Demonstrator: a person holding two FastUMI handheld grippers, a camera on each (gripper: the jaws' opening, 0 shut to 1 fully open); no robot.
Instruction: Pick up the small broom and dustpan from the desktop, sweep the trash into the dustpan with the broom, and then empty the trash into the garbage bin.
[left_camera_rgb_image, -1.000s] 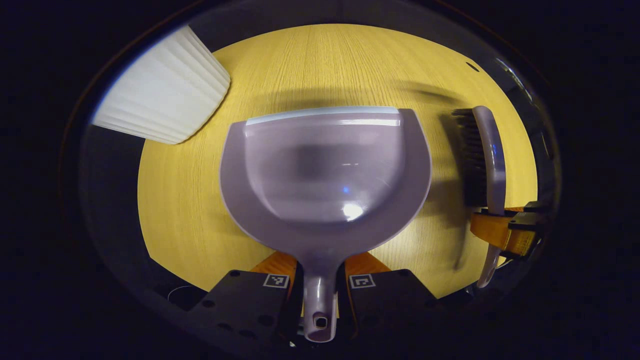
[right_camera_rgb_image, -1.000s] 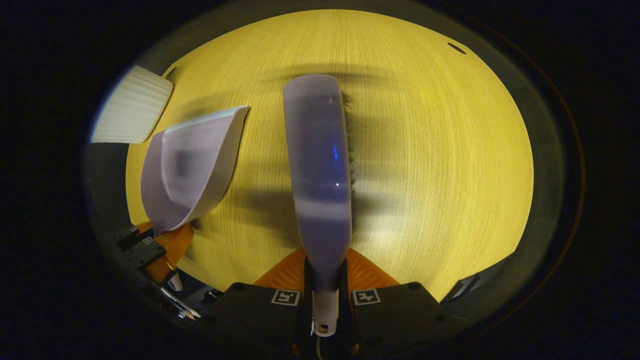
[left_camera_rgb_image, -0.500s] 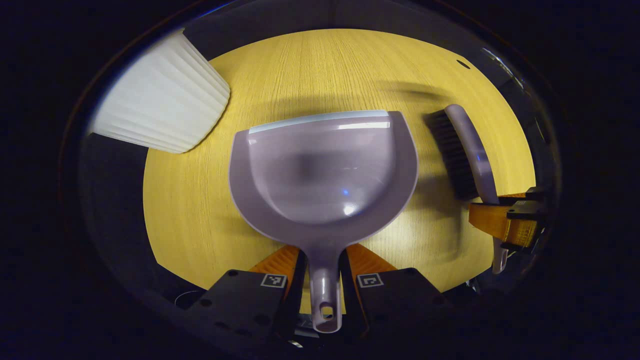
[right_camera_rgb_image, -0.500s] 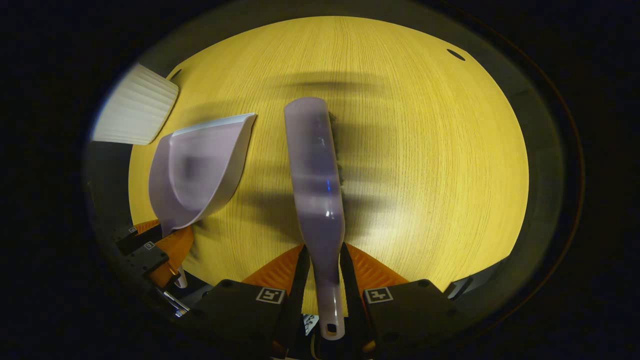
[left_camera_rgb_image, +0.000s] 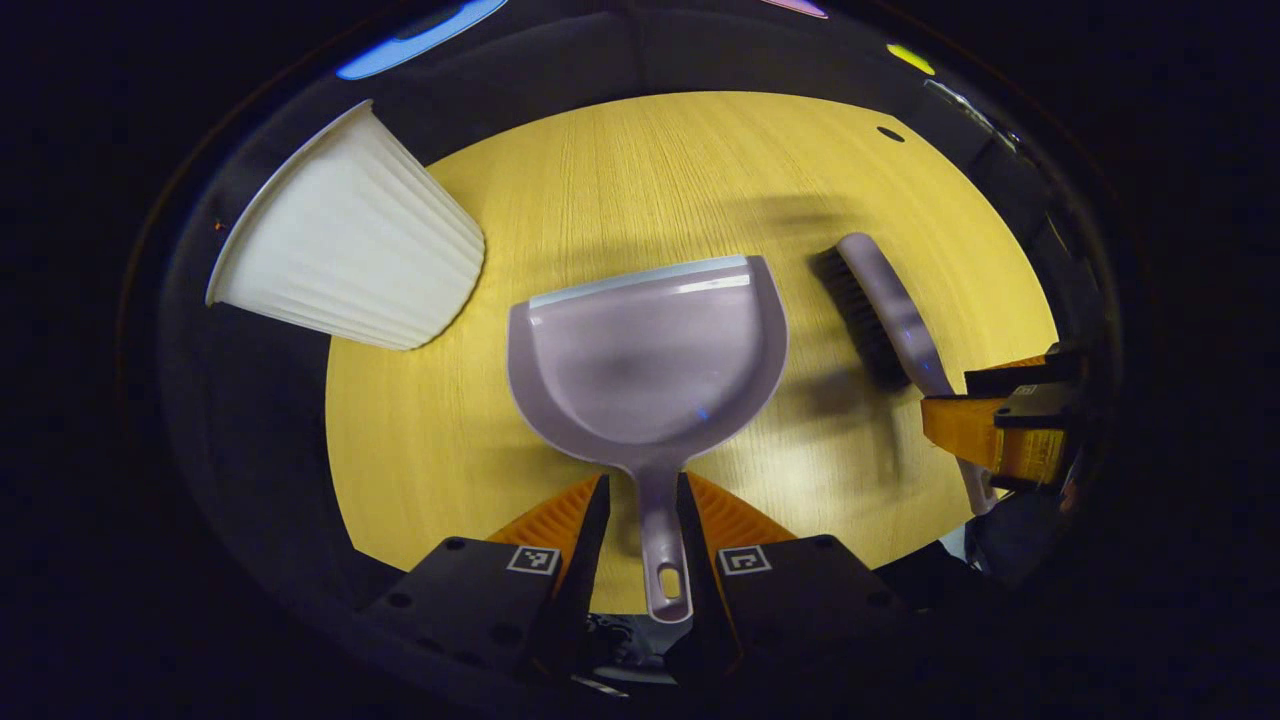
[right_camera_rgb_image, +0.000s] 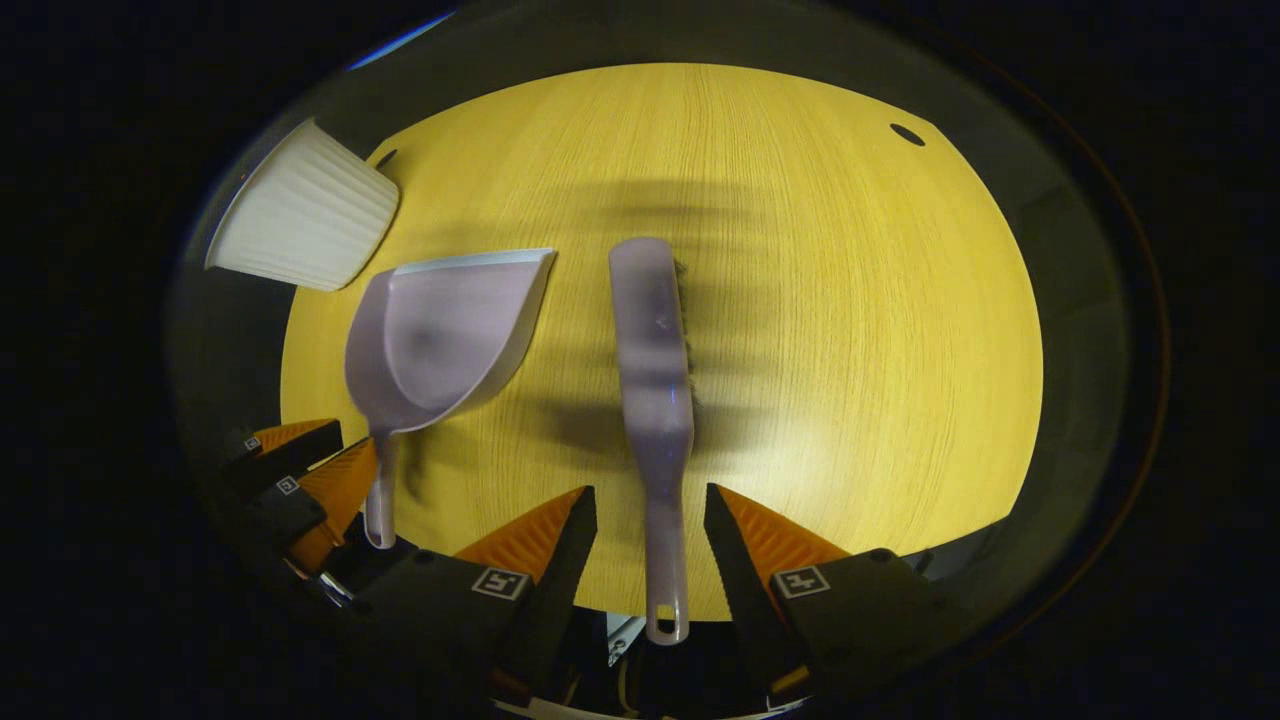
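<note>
Both jaws backed off, released: lilac plastic dustpan (left_camera_rgb_image: 645, 365) and lilac black-bristled broom (right_camera_rgb_image: 655, 380) lie on yellow wood worktop (right_camera_rgb_image: 850, 330), broom right of dustpan; I judge job finished.

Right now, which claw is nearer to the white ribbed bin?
Left. The left claw straddles the dustpan handle, with the bin just beyond the pan's left side. The right claw straddles the broom handle, farther across the desktop.

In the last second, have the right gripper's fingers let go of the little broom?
Yes. The right gripper's fingers have spread apart, leaving gaps beside the broom handle. The gripper has drawn back: against the desktop, the broom looks farther off.
</note>
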